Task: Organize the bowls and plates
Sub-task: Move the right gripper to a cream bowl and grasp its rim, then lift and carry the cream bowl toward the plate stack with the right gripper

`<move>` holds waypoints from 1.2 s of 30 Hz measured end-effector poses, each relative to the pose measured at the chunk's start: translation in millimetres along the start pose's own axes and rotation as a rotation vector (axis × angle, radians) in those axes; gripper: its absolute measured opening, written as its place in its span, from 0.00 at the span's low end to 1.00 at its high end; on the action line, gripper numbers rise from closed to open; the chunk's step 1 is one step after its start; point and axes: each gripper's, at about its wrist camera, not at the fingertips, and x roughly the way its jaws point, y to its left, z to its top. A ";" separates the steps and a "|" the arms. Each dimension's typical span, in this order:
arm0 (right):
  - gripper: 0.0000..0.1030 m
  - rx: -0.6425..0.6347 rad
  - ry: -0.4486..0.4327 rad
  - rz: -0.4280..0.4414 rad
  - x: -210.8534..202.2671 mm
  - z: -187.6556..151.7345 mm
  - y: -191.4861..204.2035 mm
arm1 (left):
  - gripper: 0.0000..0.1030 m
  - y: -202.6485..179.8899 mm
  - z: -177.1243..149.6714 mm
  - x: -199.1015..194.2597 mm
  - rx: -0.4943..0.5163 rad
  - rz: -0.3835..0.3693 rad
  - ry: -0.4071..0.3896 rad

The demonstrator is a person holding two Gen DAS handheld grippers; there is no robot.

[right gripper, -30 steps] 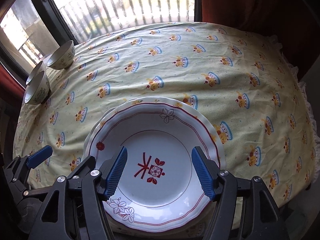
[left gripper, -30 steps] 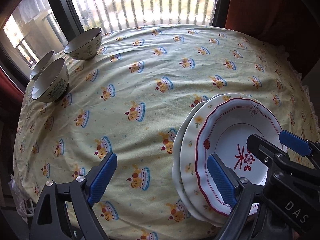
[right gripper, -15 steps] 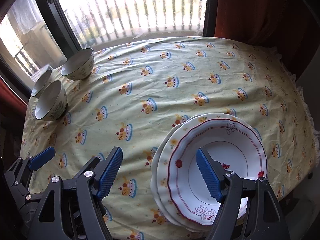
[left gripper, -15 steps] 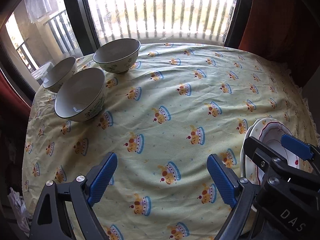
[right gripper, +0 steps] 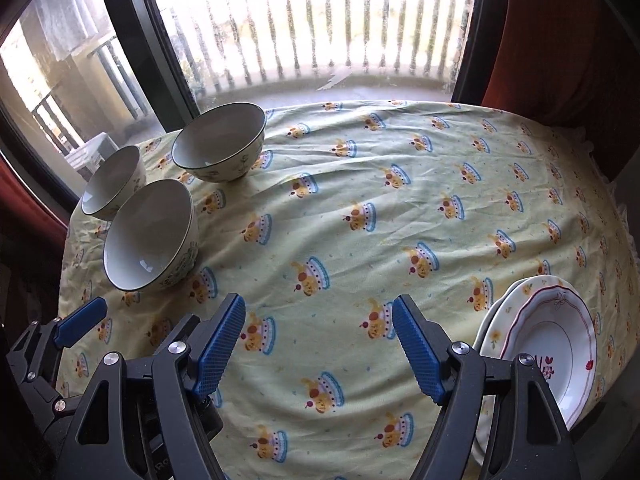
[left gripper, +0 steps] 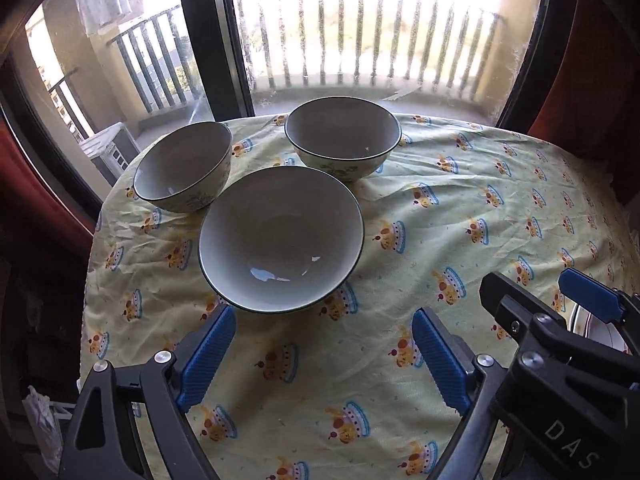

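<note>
1. the left tool (left gripper: 320, 360) is spread wide with nothing between its blue pads, hanging over bare cloth just short of the nearest bowl (left gripper: 280, 236).
2. the right tool (right gripper: 318, 344) is also released and empty; its jaws have just been opening, with only cloth beneath them. it sits close beside the left tool, between the bowls and the plates.
3. three bowls stand upright and apart at the far left corner of the desk (right gripper: 400, 208), near the window: the nearest bowl, a left bowl (left gripper: 184, 166) and a back bowl (left gripper: 344, 138). none is nested in another.
4. the stack of plates (right gripper: 548, 340) lies at the near right edge of the desk, a red-rimmed one on top of at least one more.
5. judging by this, the plates look gathered already; the bowls are left to stack, and the nearest one seems the likely first pick.
</note>
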 end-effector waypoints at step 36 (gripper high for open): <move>0.17 -0.046 0.083 0.064 103.5 60.5 101.0 | 0.26 79.5 45.2 92.1 -0.129 0.021 0.121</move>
